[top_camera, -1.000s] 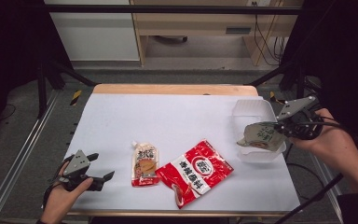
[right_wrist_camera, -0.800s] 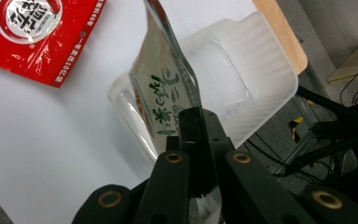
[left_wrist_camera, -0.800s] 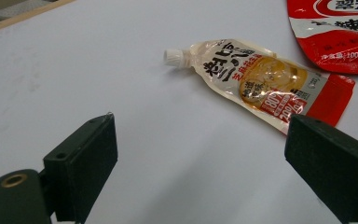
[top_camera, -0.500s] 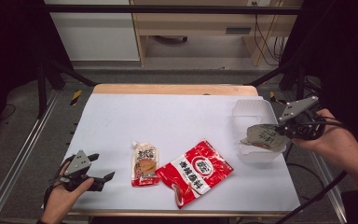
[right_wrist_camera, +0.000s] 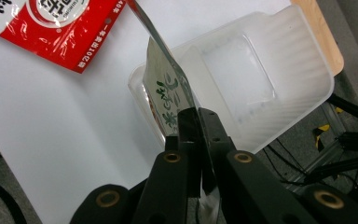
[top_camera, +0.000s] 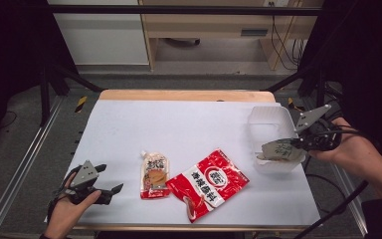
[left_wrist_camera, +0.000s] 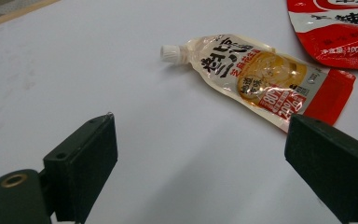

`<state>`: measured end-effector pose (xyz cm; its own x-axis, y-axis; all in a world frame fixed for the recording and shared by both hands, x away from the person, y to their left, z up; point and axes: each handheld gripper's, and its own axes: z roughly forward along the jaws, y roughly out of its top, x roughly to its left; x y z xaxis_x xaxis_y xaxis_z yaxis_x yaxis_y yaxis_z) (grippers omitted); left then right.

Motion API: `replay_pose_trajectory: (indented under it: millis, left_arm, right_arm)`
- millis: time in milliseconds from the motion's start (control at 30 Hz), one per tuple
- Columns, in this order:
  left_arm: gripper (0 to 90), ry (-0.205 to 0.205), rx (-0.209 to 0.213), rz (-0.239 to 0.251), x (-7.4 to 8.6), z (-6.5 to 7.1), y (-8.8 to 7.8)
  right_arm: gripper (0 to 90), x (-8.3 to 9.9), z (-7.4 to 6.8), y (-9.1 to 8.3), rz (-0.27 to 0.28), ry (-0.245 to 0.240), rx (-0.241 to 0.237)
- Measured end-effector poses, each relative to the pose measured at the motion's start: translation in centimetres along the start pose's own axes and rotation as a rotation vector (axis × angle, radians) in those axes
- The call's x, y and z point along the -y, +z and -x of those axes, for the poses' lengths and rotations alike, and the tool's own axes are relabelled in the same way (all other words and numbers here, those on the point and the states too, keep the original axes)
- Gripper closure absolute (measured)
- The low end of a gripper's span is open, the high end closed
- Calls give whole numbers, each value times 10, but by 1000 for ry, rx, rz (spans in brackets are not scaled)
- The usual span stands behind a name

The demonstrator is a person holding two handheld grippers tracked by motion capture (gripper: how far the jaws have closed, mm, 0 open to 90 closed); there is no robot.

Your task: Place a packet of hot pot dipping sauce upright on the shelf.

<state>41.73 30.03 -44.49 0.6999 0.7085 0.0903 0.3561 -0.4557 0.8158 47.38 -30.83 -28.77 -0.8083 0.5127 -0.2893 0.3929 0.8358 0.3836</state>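
Green-printed packet held over the clear tub

Green-printed packet (top_camera: 281, 149) hangs at the right of the high view, pinched at one edge by the right gripper (top_camera: 298, 142), whose jaws are pressed together on it. In the right gripper view the packet (right_wrist_camera: 165, 100) rises edge-on from the clamped jaws, its lower part overlapping the near wall of the clear plastic tub (right_wrist_camera: 279, 56); whether it touches the tub I cannot tell. The tub (top_camera: 266, 117) sits at the right edge of the white table (top_camera: 189, 124), below the packet.

Left gripper (top_camera: 102, 189) rests at the lower left of the high view in the person's hand, its jaws standing wide apart with nothing between them. In the left gripper view the spouted sauce pouch (left_wrist_camera: 261, 77) lies flat on the table beyond the jaws, its white cap (left_wrist_camera: 171, 53) pointing to the upper left. The red snack bag (top_camera: 209, 181) lies just right of the pouch (top_camera: 154, 174) near the lower middle of the high view.
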Motion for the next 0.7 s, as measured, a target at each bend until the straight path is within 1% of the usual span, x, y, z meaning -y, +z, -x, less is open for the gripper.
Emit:
replay_pose_trajectory:
  millis: [167,267,300,333,367,433,467,500,533,567,667,700]
  left_arm:
    - [90,2,1,-2,0,1,1]
    - [91,2,1,-2,0,1,1]
    - [90,2,1,-1,0,1,1]
    - [90,2,1,-1,0,1,1]
    - [91,3,1,-2,0,2,1]
    - [91,3,1,-3,0,2,1]
    - [91,4,2,-4,0,2,1]
    - [90,6,3,-7,0,2,2]
    - [90,7,3,-8,0,2,2]
    - [91,8,3,-8,-1,2,2]
    - [91,8,0,-8,-1,3,3]
    - [90,9,0,-9,-1,3,3]
  right_arm:
    - [883,3,0,17,-12,17,-7]
    - [883,5,-1,23,-7,24,-8]
    - [862,8,0,25,5,49,-11]
    - [862,8,0,25,5,49,-11]
    - [789,10,-1,27,2,59,-3]
    - [746,11,-3,26,14,83,12]
    - [746,11,-3,26,14,83,12]
    - [619,10,-5,20,62,108,10]
    - [557,9,-6,17,77,118,13]
    - [521,7,-8,14,89,122,23]
    - [408,-3,-18,4,143,104,48]
    - [385,-8,-22,2,163,102,49]
